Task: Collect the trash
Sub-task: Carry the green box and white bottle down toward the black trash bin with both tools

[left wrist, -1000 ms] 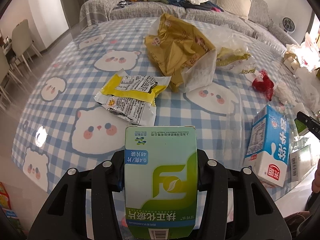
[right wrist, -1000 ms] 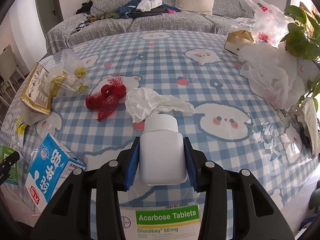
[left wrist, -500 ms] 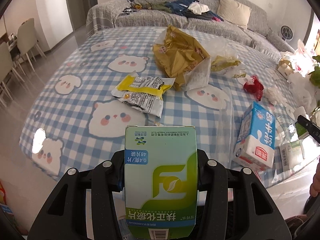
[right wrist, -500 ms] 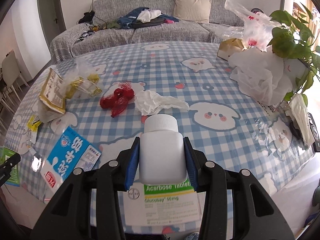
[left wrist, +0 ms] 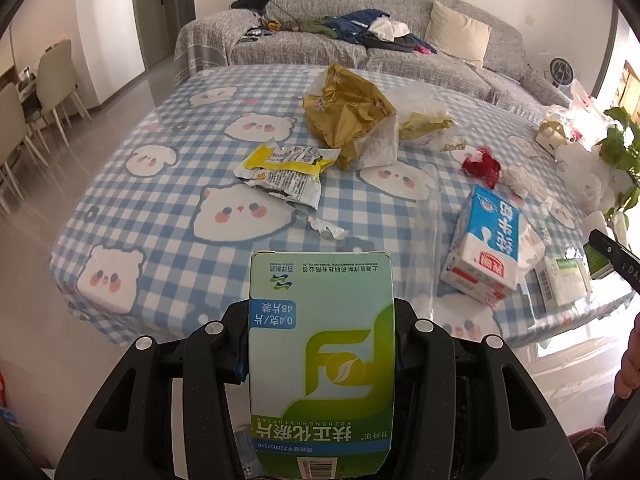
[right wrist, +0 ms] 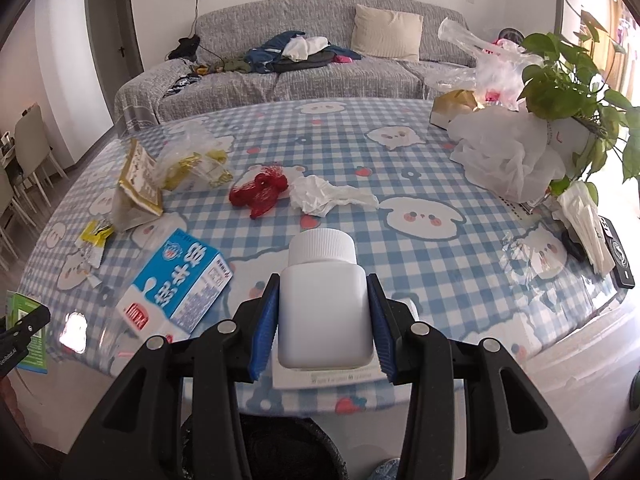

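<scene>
Living room, grey sofa [right wrist: 304,76] at the back, round table [right wrist: 420,240] under a blue check cloth with bear faces, litter all over it.

Our left gripper [left wrist: 320,340] is clamped on a green medicine box [left wrist: 320,360], pads on both long sides, box upright in the jaws. Our right gripper [right wrist: 323,316] is clamped on a white pill bottle [right wrist: 323,300], blue pads flat on its two sides, cap up. Both loads are off the cloth, at the near table edge.

Just under the right gripper, at 6 o'clock in the right view, we see a dark round rim, likely the bin [right wrist: 280,444]; most of it is hidden by the gripper body. A white leaflet box [right wrist: 328,376] lies on the table edge right behind the bottle.

Outward, in the left view: milk carton [left wrist: 488,248] on its side at 3 o'clock, torn yellow wrapper [left wrist: 288,168] at 12, gold bag [left wrist: 348,120] beyond it, red net [left wrist: 482,166] at 2. In the right view a crumpled tissue [right wrist: 324,196] sits beside the net, white plastic bags [right wrist: 508,156] and a plant [right wrist: 568,80] at 2.

We judge the step as carry-to-bin. To do it well: keep both grips firm, bring each load over the rim before letting go, release one at a time, box first since it is tall and could catch the edge. Avoid nudging the leaflet box.
</scene>
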`<state>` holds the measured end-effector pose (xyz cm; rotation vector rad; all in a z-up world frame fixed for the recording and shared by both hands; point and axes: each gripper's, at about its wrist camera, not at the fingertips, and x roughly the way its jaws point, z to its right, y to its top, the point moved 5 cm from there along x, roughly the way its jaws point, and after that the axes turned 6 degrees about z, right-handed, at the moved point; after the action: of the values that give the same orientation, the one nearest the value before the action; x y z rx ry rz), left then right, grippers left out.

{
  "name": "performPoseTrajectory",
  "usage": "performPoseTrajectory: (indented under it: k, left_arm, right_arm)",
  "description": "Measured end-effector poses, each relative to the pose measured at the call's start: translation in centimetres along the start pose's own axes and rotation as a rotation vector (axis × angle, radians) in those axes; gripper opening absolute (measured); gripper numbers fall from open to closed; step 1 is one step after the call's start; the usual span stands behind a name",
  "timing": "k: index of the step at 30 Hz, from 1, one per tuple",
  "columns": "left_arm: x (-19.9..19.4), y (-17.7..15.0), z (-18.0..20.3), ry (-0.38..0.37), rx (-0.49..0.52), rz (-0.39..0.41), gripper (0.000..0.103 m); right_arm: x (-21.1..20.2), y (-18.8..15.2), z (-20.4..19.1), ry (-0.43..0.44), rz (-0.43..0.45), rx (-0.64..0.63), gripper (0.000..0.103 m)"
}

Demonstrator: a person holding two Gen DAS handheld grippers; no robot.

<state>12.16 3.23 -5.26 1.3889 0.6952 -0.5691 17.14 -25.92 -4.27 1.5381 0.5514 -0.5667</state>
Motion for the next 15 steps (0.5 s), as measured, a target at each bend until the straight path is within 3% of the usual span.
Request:
performPoseTrajectory:
  k: [15]
  left_arm:
    - [-3.7, -5.4, -0.1, -0.019, -0.003, 0.000, 0.047]
  right_arm:
    - [-5.3, -3.3, -1.9, 0.040, 0.031, -0.008, 0.040]
